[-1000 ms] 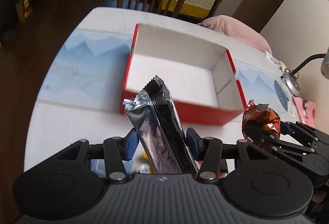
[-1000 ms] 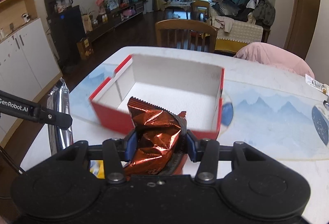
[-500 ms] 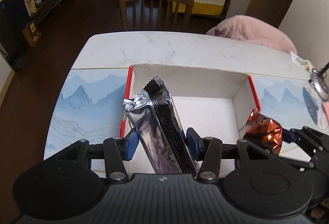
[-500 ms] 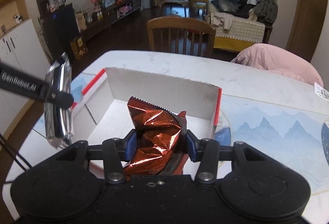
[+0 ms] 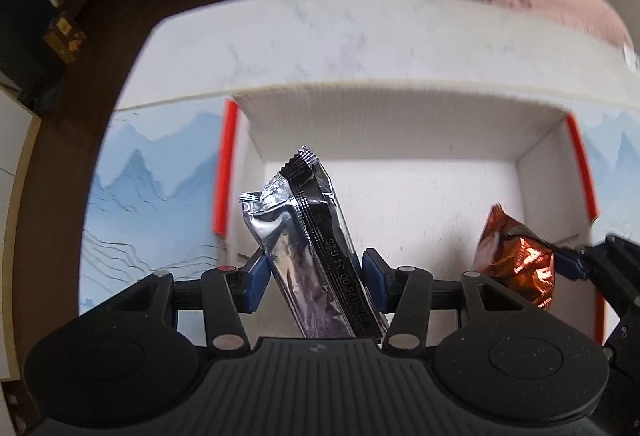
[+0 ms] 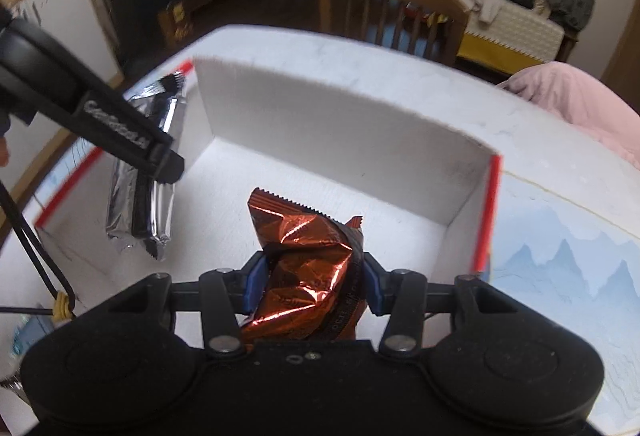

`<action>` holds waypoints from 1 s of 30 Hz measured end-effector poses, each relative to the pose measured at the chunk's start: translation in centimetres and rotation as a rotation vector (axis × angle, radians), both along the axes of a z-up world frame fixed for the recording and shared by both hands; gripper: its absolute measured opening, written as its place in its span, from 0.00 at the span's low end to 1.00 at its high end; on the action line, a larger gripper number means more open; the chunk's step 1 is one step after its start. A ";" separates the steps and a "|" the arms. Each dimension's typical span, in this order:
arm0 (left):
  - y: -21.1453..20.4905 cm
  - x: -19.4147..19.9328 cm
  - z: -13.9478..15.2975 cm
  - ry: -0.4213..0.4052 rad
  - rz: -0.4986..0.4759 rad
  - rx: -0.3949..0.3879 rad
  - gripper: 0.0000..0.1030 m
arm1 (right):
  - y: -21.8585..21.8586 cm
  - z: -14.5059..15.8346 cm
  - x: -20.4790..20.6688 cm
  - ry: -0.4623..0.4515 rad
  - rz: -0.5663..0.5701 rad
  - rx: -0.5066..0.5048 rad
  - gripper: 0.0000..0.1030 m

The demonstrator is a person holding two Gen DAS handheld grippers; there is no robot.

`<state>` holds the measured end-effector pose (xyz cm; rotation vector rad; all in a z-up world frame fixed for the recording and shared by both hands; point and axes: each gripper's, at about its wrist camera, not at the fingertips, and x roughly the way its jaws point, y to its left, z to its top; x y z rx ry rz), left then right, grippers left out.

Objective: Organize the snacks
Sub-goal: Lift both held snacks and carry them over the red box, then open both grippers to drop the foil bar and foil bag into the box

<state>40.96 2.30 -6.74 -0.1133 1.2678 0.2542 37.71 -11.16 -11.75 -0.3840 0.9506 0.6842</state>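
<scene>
Over the box [image 5: 400, 124], my left gripper [image 5: 314, 272] pinches the silver bar [image 5: 304, 236], my right gripper [image 6: 310, 276] the copper packet [image 6: 308, 260]. Placing step; next I'd lower both, then release.

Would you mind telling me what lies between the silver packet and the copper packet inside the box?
Nothing: in the left wrist view only bare white box floor separates the silver packet from the copper packet.
</scene>
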 end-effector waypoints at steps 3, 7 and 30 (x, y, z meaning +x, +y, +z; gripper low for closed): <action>-0.6 1.0 -1.4 0.057 -0.029 0.021 0.48 | 0.6 -0.8 0.2 0.023 0.026 -0.028 0.46; -1.1 1.8 -2.9 0.108 -0.050 0.030 0.49 | 1.1 -1.4 0.5 0.049 0.043 -0.053 0.46; -0.2 0.2 -3.8 0.172 -0.009 -0.101 0.53 | 0.1 -0.4 0.7 0.090 0.046 -0.002 0.57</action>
